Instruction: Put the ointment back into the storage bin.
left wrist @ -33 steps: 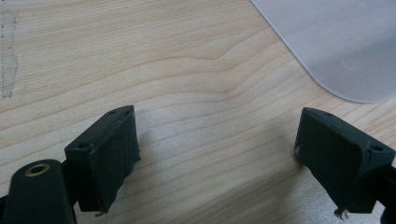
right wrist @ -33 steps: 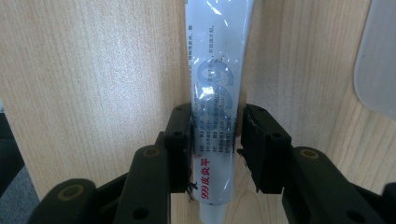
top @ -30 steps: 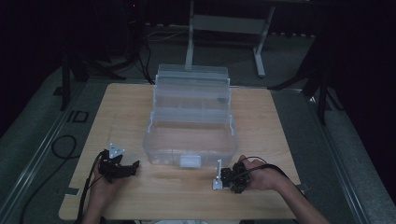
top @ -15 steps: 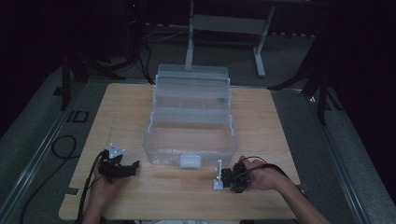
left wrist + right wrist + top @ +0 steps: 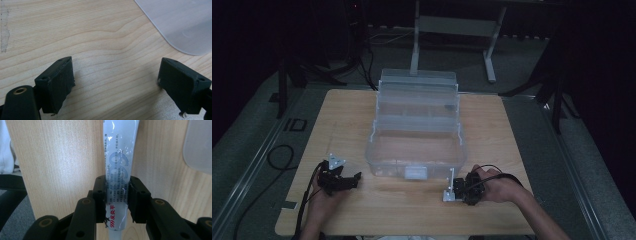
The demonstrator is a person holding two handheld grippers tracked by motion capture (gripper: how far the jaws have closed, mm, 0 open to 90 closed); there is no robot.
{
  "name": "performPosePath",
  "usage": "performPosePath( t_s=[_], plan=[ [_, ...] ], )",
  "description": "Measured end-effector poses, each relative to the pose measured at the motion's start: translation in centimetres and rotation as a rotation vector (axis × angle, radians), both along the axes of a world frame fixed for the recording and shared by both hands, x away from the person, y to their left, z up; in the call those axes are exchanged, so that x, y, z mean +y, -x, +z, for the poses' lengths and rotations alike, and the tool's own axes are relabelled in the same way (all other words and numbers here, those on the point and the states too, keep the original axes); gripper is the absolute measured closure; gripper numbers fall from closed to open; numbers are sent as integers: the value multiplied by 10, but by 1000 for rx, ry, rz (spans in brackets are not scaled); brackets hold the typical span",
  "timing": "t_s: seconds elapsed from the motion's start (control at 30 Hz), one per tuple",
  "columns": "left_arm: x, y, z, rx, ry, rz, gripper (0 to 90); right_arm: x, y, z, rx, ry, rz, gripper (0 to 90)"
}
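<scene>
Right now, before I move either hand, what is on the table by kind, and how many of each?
Clear plastic organiser box, lid open: 1
White ointment tube with printed text, clamped in the right gripper: 1
Grippers, counting the open left gripper: 2
Wooden table: 1
Total: 5

Metal stand (image 5: 452,30) behind wooden table (image 5: 347,115)

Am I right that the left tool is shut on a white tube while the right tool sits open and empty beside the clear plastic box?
No, the sides are swapped. The right gripper view shows the right tool shut on the white tube; the left gripper view shows the left tool open and empty beside the clear plastic box.
</scene>
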State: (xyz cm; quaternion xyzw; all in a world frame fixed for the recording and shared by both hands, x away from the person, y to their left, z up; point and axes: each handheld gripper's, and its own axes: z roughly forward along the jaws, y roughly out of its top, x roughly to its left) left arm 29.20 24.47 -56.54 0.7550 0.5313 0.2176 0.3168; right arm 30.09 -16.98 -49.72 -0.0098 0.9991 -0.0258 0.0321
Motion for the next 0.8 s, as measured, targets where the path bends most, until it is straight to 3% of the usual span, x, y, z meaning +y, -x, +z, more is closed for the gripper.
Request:
performPosePath(
  t_s=[0.8],
  plan=[
    [0,0,0,0,0,0,138,-11,-8,52,-43,-31,-12,699]
  ],
)
